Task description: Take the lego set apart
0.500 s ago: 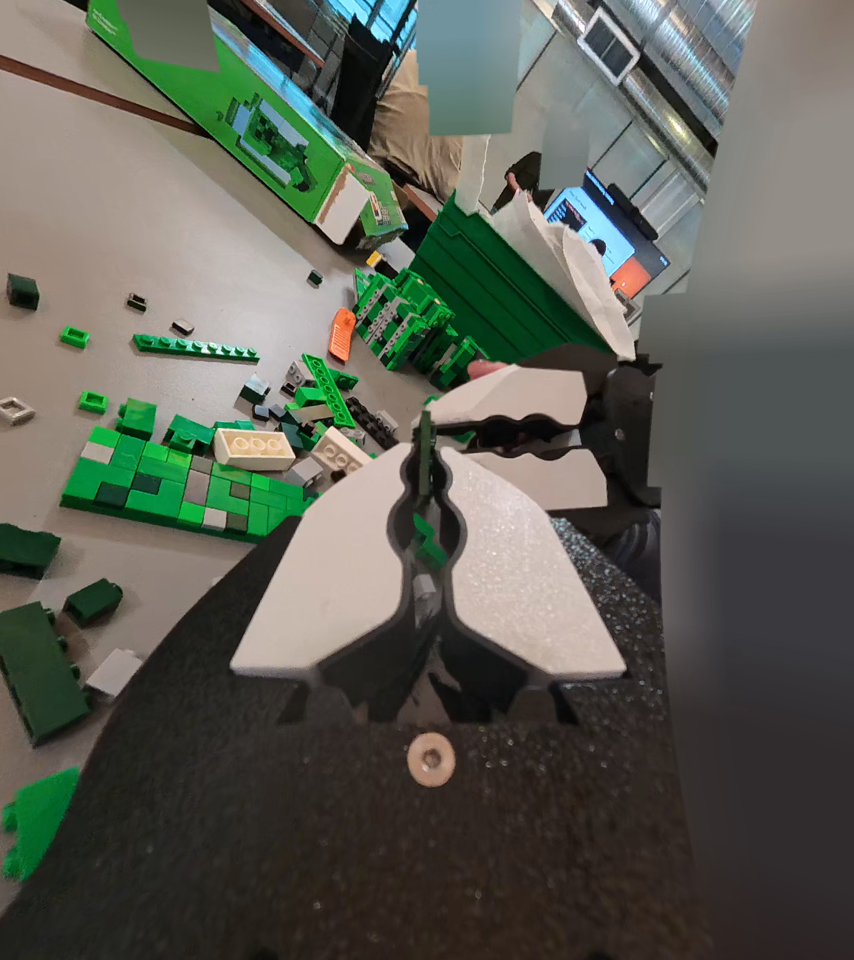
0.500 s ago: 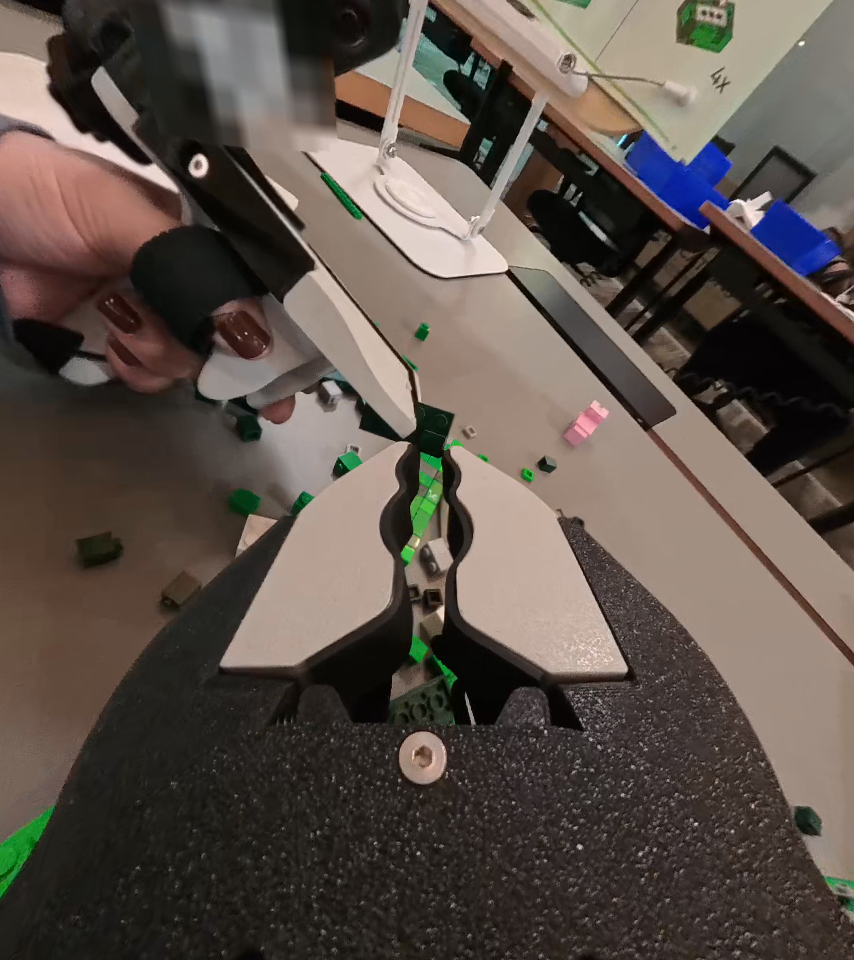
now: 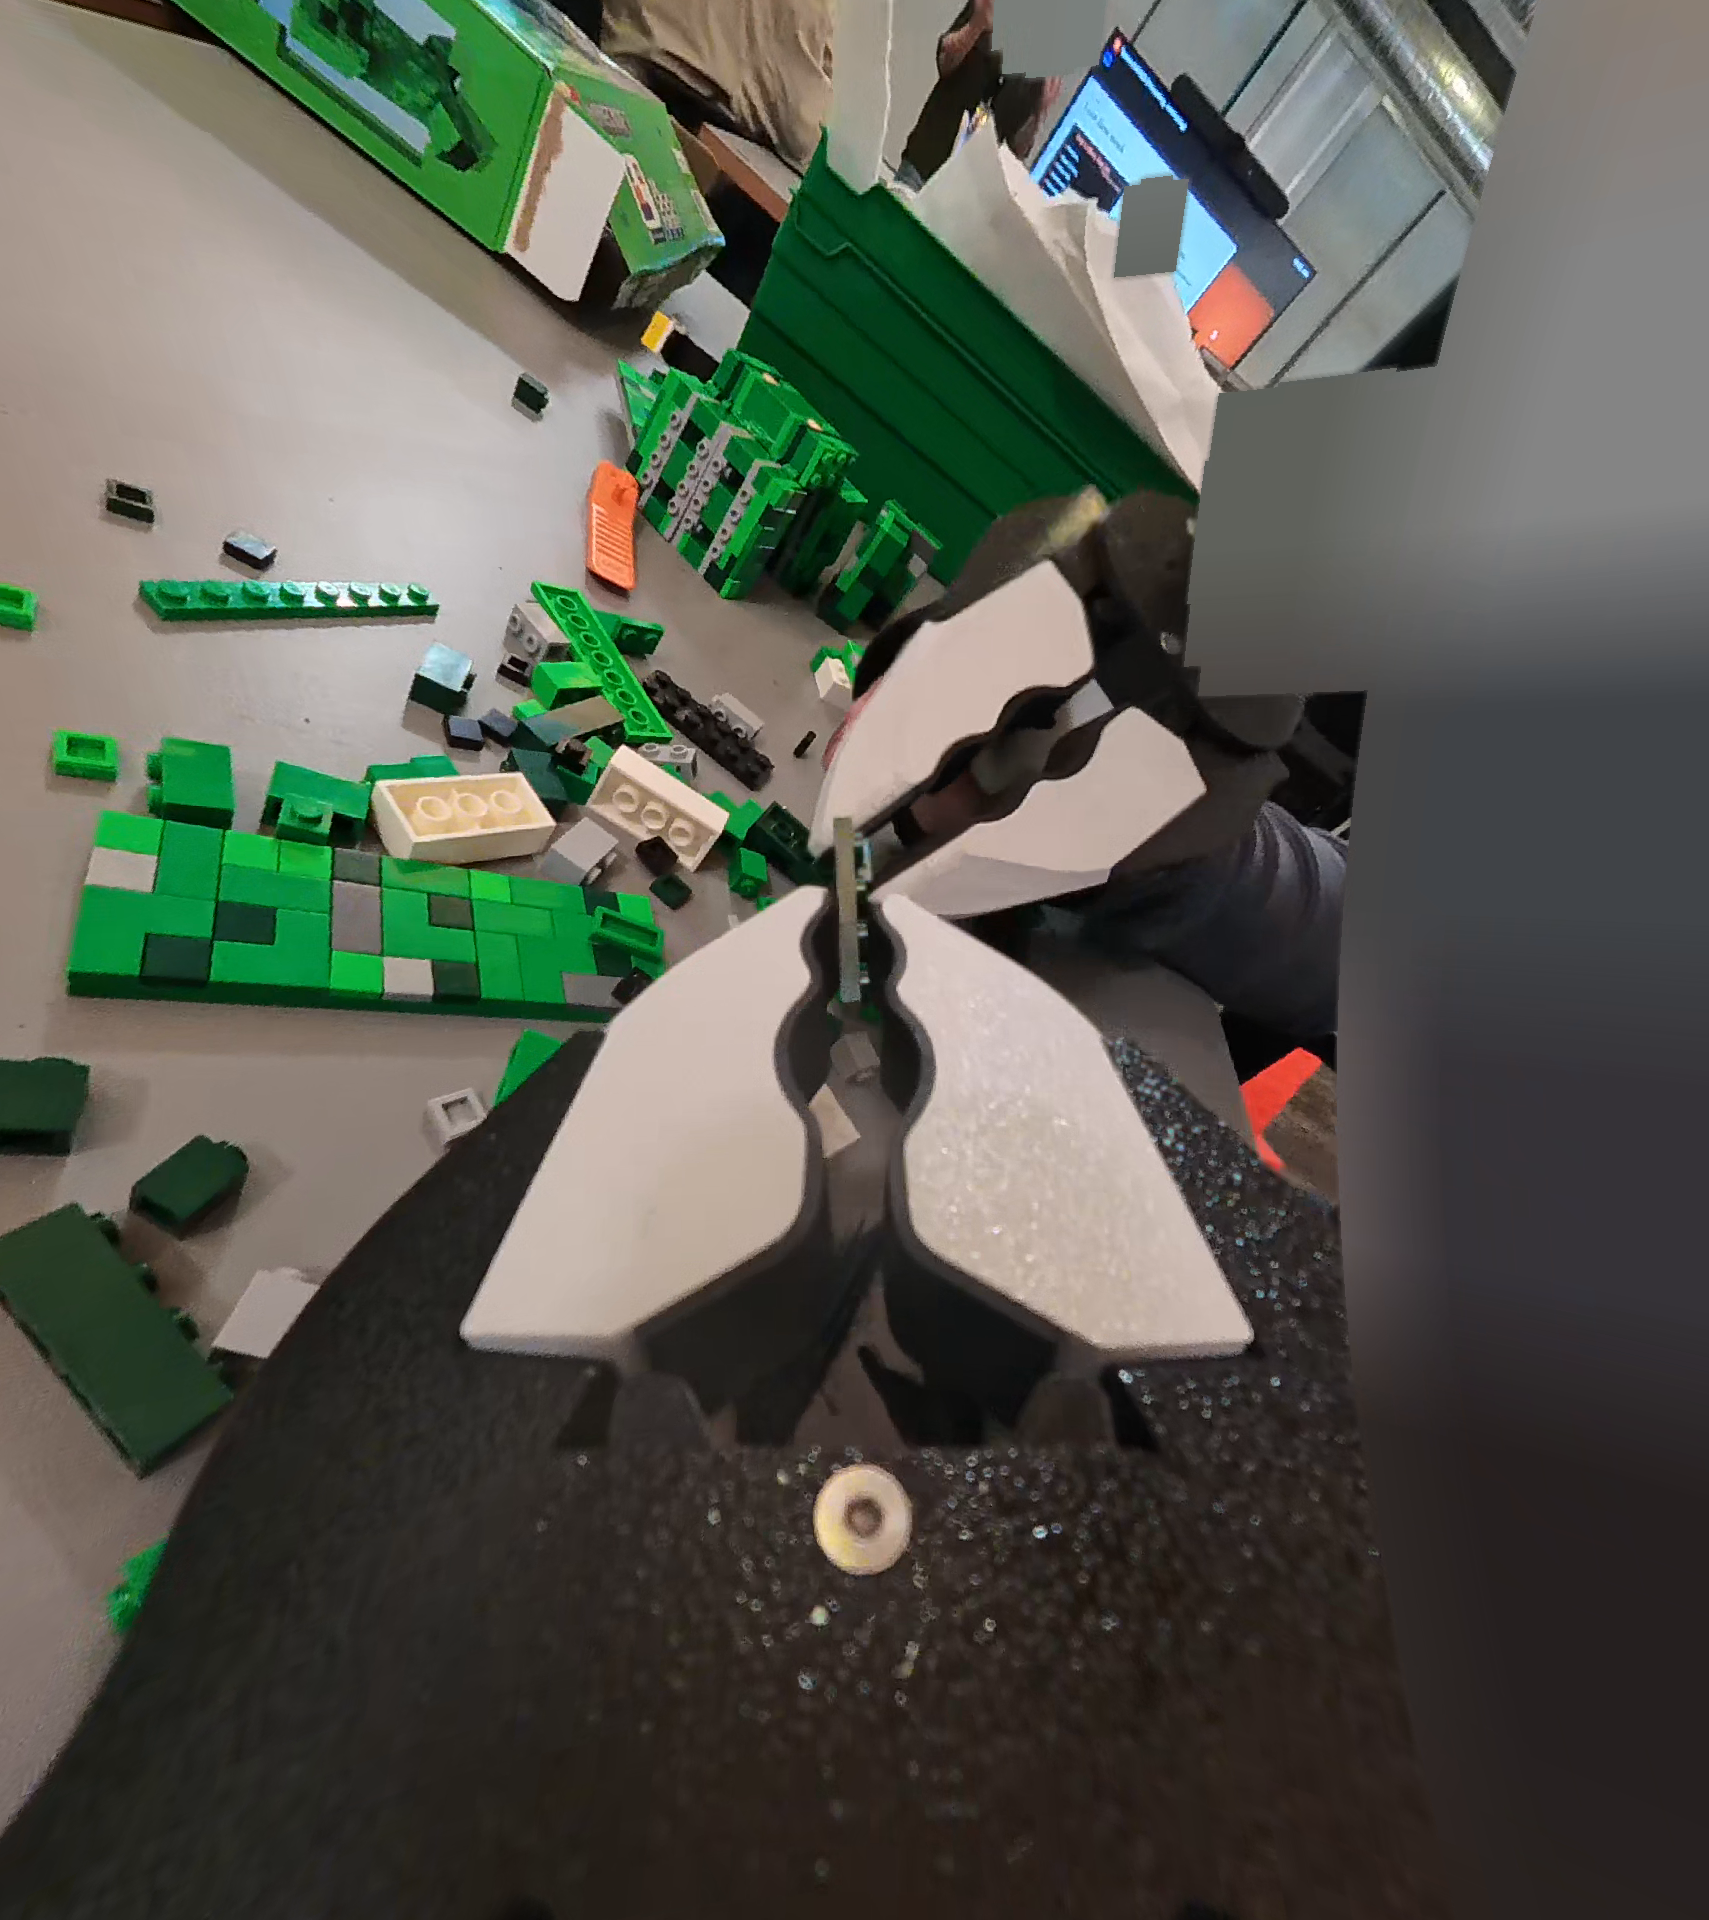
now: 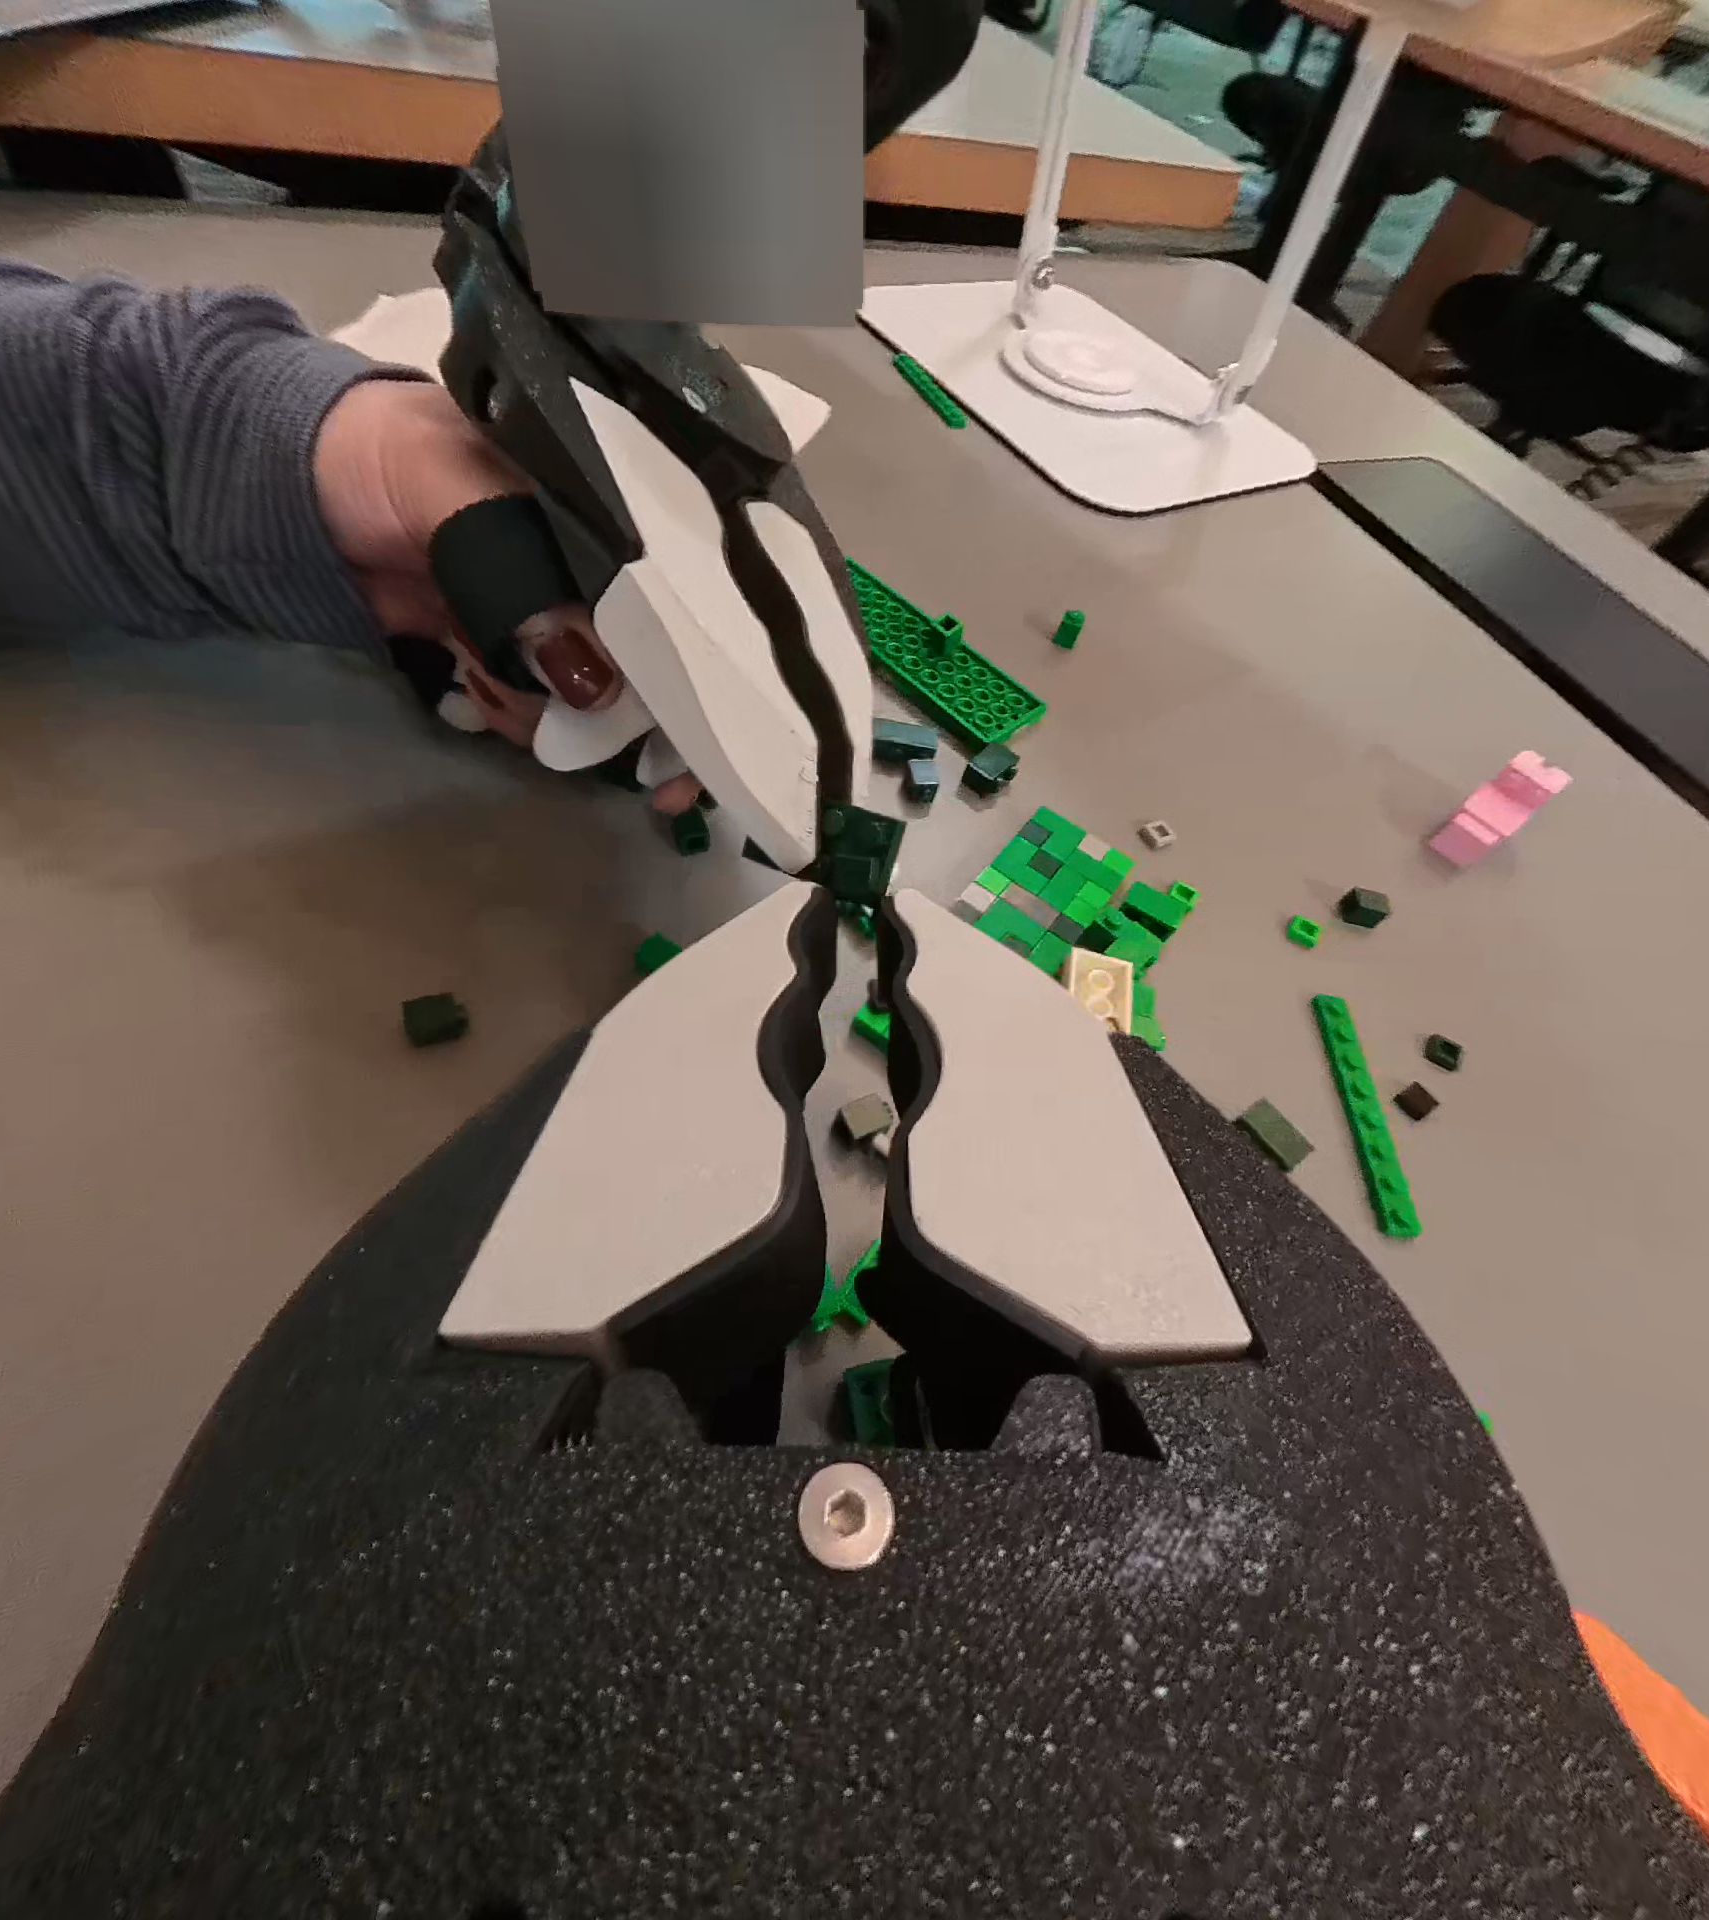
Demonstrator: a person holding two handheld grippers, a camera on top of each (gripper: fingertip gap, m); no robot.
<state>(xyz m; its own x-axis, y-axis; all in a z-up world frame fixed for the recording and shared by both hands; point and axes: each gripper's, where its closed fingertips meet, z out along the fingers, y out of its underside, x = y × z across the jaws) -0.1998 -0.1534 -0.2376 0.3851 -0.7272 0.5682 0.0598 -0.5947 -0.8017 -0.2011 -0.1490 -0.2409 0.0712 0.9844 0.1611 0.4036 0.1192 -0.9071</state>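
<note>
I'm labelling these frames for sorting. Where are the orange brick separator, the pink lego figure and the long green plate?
orange brick separator (image 3: 613,527): left wrist view, middle of its ribbed face.
pink lego figure (image 4: 1497,808): right wrist view, centre of its body.
long green plate (image 3: 287,600): left wrist view, mid-length on its studded top.

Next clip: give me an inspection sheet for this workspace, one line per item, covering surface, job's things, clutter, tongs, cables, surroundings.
Surface: grey table, strewn with loose bricks.
Job's things: small dark green lego piece held between both tongs above the table; tiled green plate lying flat; part-built green block near the green bin.
Clutter: orange brick separator, two white bricks, long green strip, pink figure, lego box.
Tongs: left tongs and right tongs both shut on the piece, tip to tip.
Cables: nothing seen.
Surroundings: white stand base, lit screen, other tables.
</note>
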